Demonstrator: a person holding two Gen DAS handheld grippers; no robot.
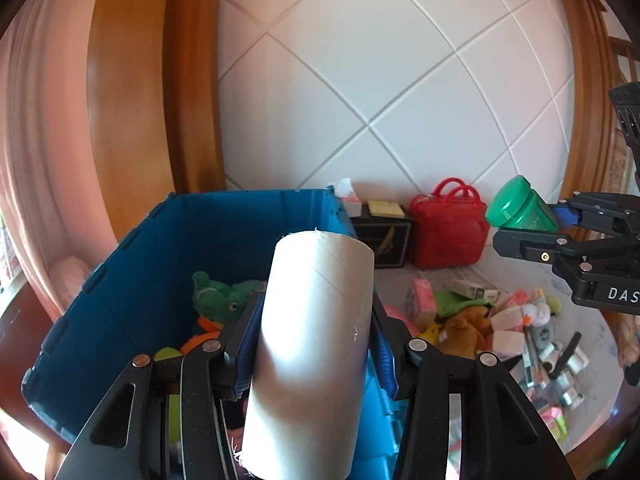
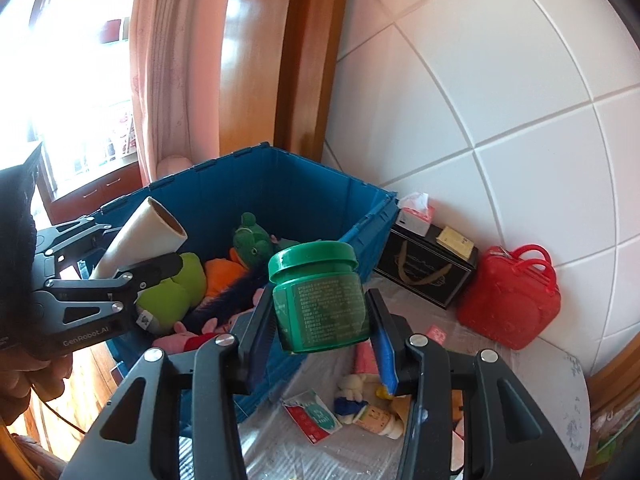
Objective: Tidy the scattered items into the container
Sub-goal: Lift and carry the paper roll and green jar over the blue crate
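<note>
My left gripper (image 1: 314,328) is shut on a white paper roll (image 1: 312,344) and holds it over the blue crate (image 1: 248,216); the roll also shows in the right wrist view (image 2: 140,236). My right gripper (image 2: 320,320) is shut on a green jar (image 2: 320,300) with a green lid, held by the crate's near right rim (image 2: 360,232). The jar also shows in the left wrist view (image 1: 520,206). Plush toys (image 2: 248,240) lie inside the crate. Scattered items (image 1: 500,320) lie on the table to the right.
A red case (image 2: 512,300), a black box (image 2: 424,268) and a tissue pack (image 2: 416,208) stand against the tiled wall. Small toys and a packet (image 2: 316,416) lie on the plastic-covered table (image 2: 540,392). A pink curtain (image 2: 176,60) hangs behind the crate.
</note>
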